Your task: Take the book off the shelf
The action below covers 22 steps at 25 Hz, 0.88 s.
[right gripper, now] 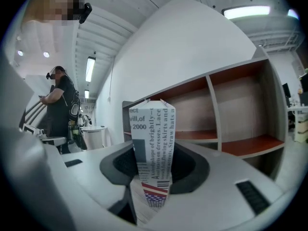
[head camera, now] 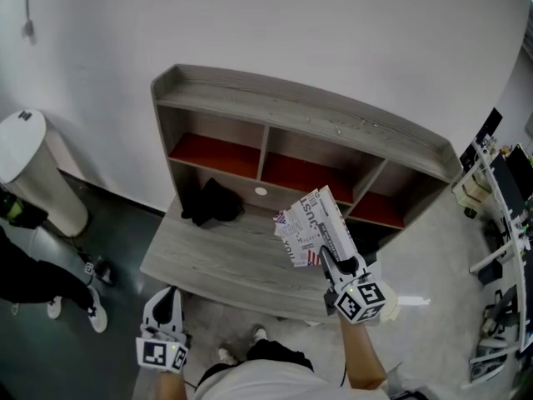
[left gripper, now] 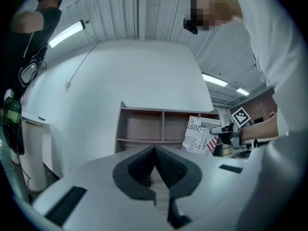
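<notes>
The book [head camera: 315, 227], its cover printed like newsprint with a small flag, is in the air above the desk's right part, in front of the shelf unit [head camera: 291, 115]. My right gripper [head camera: 326, 257] is shut on its lower edge. In the right gripper view the book [right gripper: 154, 129] stands upright between the pads, spine towards the camera. My left gripper [head camera: 166, 297] hangs low at the desk's front left corner, shut and holding nothing. The left gripper view looks past its closed jaws [left gripper: 155, 150] at the book [left gripper: 199, 134] and the right gripper [left gripper: 222, 129].
A black bundle [head camera: 212, 202] lies on the desk top [head camera: 208, 261] under the left compartment. The shelf's three compartments have red floors [head camera: 216, 155]. A white cylinder [head camera: 33, 169] and a person in black [head camera: 25, 273] are at the left; a cluttered rack [head camera: 500, 223] is at the right.
</notes>
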### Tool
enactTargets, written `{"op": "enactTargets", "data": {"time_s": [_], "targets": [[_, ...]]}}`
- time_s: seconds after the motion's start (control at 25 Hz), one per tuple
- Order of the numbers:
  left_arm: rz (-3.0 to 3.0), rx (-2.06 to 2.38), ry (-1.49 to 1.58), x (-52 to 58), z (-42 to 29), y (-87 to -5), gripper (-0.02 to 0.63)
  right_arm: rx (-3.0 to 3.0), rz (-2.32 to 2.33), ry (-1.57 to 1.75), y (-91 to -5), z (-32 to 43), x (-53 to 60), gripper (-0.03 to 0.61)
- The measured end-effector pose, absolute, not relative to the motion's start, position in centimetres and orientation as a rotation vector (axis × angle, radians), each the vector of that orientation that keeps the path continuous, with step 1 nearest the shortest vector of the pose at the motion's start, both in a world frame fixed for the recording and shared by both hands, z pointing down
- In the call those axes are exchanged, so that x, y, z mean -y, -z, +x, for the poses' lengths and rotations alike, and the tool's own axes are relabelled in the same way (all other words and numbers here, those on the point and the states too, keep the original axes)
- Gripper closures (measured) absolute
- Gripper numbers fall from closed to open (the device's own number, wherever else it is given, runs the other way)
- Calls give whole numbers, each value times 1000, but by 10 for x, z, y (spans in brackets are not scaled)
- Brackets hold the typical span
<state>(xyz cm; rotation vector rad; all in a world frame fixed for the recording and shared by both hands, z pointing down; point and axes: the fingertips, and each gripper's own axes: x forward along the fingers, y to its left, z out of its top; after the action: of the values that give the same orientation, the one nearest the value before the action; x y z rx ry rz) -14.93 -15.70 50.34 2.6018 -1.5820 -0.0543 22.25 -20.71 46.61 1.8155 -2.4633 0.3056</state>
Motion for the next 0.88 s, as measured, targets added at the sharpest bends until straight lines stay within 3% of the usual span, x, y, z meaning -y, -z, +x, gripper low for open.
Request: {"op": "enactTargets", "data": {"time_s": [0.56, 0.88], "targets": [[2519, 1868, 52, 195, -176, -466, 597, 2390, 1783, -147, -443, 279, 210, 407], [2424, 1933, 14, 181, -183, -480, 597, 2375, 1732, -278, -478, 275, 200, 407]]}}
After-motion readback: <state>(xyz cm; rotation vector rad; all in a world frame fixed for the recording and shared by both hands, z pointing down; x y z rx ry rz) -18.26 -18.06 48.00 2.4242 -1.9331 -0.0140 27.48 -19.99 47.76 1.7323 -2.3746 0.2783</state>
